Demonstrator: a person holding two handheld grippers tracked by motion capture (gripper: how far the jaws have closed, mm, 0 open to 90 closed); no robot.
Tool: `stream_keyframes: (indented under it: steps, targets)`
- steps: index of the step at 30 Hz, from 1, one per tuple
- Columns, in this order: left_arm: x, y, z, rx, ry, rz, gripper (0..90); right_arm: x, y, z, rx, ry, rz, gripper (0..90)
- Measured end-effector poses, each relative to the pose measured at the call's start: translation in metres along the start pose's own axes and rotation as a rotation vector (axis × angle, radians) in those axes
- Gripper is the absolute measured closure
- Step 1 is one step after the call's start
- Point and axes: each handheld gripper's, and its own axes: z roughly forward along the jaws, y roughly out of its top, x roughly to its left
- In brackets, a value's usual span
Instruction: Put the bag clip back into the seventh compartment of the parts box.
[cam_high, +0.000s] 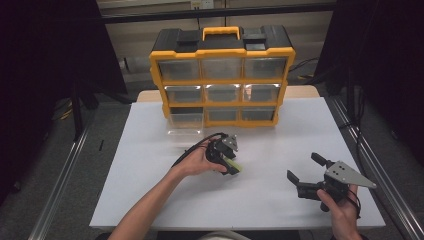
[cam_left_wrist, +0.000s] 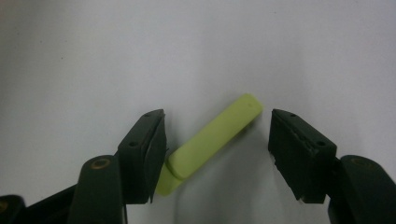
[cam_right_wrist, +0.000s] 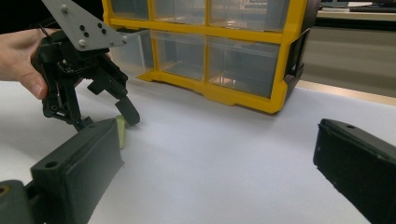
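A small yellow-green bar (cam_left_wrist: 215, 137) lies slantwise on the white table (cam_high: 280, 135). My left gripper (cam_left_wrist: 217, 116) points down over it with a jaw on each side. The left pad (cam_left_wrist: 147, 154) touches the bar's lower end, while a narrow gap separates the right pad (cam_left_wrist: 294, 154) from the upper end. From above, the left gripper (cam_high: 231, 167) sits at mid-table, over the bar (cam_high: 236, 166). My right gripper (cam_high: 303, 166) rests at the near right, open, with nothing between its jaws. The right gripper view shows the left gripper (cam_right_wrist: 109, 120) and the bar (cam_right_wrist: 121, 129) beyond the right gripper (cam_right_wrist: 219, 135).
A yellow and black drawer cabinet (cam_high: 222, 75) with clear drawers stands at the table's far side. Its bottom-left drawer (cam_high: 185, 122) is pulled out toward me. Metal rails (cam_high: 372, 165) run along both sides of the table.
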Motion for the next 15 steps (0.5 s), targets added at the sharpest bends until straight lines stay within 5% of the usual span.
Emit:
stream_keyframes:
  steps: [15]
  targets:
    - [-0.0055, 0.0039, -0.0023, 0.028, -0.002, 0.004, 66.5, 0.0007, 0.0002, 0.0003, 0.004, 0.006, 0.001, 0.7]
